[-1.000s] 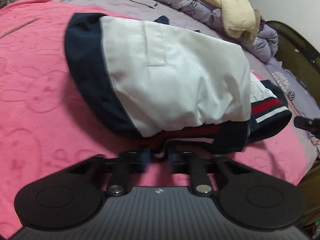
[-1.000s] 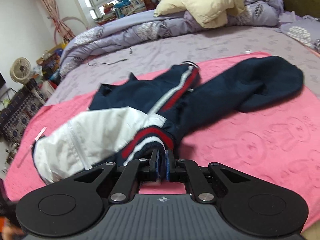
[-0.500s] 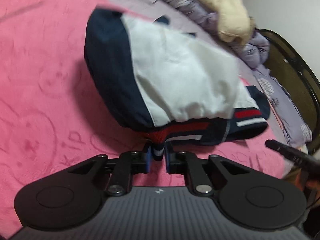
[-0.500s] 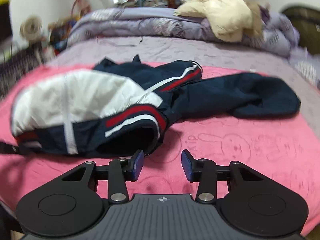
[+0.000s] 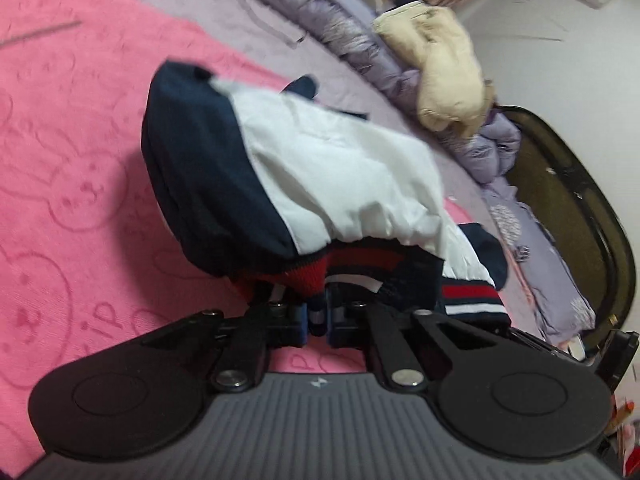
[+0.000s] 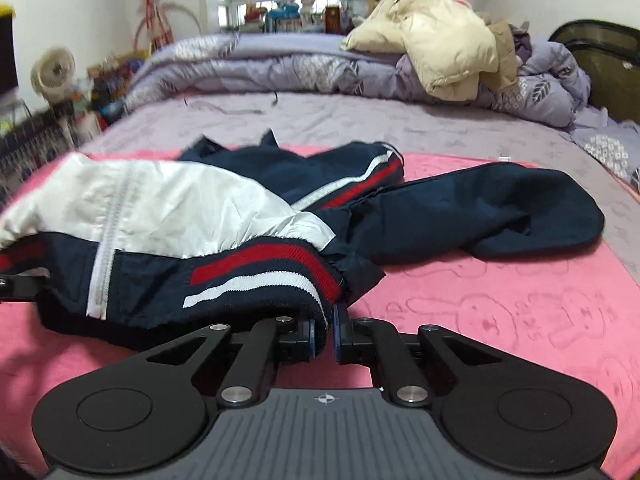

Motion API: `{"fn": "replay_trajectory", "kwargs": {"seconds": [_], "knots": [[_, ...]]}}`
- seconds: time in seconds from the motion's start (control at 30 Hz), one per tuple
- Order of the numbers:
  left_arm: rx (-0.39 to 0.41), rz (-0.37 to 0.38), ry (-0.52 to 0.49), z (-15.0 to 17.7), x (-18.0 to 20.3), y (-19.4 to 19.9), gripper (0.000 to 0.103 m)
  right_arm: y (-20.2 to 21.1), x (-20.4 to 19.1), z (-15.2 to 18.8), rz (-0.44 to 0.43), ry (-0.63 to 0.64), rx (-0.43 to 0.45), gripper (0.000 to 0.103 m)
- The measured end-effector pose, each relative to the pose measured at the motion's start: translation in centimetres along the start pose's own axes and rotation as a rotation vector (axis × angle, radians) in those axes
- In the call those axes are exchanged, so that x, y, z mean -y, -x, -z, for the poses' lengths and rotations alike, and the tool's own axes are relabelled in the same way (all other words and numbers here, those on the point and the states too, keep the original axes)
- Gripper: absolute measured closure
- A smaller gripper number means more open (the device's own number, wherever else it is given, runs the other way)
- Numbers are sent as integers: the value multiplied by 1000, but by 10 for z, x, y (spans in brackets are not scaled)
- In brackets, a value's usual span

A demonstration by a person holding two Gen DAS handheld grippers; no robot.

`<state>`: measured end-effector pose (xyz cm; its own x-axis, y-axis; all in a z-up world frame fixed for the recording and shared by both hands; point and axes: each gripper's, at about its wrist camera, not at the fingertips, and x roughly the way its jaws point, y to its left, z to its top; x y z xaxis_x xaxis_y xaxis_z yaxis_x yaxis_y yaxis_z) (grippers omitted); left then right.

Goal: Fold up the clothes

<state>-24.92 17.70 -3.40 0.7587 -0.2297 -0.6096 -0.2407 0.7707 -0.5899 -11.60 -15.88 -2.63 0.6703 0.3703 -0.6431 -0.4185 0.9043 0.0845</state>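
Both tools, left [image 5: 317,318] and right [image 6: 325,334], seemingly pinch the jacket [image 6: 168,216] hem.

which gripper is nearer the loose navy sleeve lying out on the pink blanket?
Right. The right gripper clamps the jacket hem beside where the navy sleeve begins. The left gripper holds the hem's far end.

A navy, white and red-striped jacket [image 6: 208,236] lies crumpled on the near pink blanket, one navy sleeve trailing right.
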Motion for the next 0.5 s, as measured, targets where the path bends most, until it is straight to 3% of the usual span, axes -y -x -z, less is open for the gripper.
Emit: {"fn": "replay_trajectory", "kwargs": {"seconds": [0.13,0.23,0.5], "knots": [[-73,-93,-65,15,-9,19,98,51,10,16,-107,-92,-15,93],[-128,-163,-114,26,-16,32,97,81,7,34,-154,-42,-79,93],[-273,-348,-244,56,-34,70,91,86,4,41,-182,59,-191,88]]}}
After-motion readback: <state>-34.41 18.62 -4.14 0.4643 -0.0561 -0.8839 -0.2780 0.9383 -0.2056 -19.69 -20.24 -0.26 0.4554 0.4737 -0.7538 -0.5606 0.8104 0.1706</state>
